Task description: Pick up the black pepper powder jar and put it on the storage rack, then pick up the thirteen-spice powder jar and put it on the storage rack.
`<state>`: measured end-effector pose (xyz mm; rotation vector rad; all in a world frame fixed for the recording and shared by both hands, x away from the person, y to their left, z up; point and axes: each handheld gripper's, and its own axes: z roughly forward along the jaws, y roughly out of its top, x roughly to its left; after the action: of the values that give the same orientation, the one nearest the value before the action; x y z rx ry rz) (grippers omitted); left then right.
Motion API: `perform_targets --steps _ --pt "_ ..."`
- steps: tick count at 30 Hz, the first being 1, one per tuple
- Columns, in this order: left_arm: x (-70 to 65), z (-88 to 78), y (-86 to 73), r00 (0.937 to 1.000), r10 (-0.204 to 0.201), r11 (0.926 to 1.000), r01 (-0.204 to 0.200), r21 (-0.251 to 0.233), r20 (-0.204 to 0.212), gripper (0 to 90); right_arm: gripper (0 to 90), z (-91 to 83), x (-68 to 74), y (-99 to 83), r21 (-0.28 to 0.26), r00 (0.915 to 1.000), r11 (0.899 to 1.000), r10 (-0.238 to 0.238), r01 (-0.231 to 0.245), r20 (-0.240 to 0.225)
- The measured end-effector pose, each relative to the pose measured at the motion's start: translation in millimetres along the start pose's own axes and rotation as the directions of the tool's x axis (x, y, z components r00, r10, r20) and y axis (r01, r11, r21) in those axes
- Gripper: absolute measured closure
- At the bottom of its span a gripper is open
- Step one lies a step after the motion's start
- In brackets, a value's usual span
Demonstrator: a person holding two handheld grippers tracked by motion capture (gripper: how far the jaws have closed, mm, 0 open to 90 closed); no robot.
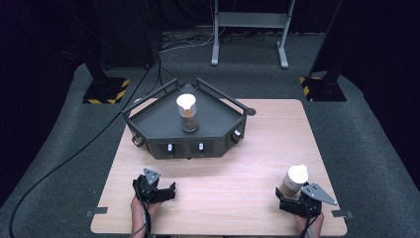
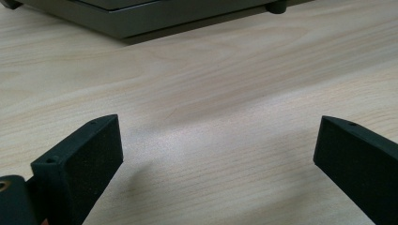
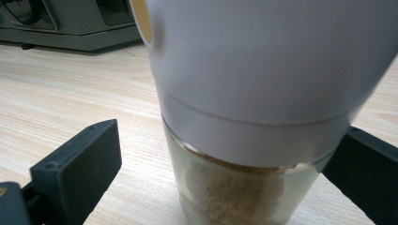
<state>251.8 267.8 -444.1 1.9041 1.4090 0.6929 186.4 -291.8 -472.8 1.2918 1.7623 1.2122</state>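
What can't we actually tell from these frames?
- Right gripper on the near jar: its camera shows a gap at one jaw, while the other contact is cut by the frame edge and glass. Grip unclear.
- Near jar's base: cut off by the bottom edge in the right gripper view.
- Tray front knobs: too small in the high view.
- Jar on the tray: contents too small and blurred in the high view.

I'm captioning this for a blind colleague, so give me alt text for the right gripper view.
A glass jar of brown powder with a white cap stands upright on the wooden table, between the open black jaws of the right claw. The left jaw stands clear of the glass. A dark tray sits behind.
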Motion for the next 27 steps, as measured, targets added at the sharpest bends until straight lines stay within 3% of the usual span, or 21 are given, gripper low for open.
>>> perform_targets --steps 7,14,27 --pt "-2.9 4.3 7.6 0.9996 0.028 0.9987 -0.028 0.042 -0.005 1.1 0.0 -0.3 0.8 -0.8 -0.004 1.0 1.0 -0.002 0.002 0.004" --pt "9.4 7.5 11.8 0.9992 -0.01 0.9979 0.007 0.064 0.039 0.9 0.0 -0.3 1.8 -0.8 -0.004 1.0 1.0 -0.003 0.003 0.009" --pt "13.8 10.0 13.6 0.998 0.009 0.9979 -0.013 0.063 0.062 1.0 0.0 0.7 2.9 0.6 0.003 0.9999 1.0 -0.01 0.01 0.014"
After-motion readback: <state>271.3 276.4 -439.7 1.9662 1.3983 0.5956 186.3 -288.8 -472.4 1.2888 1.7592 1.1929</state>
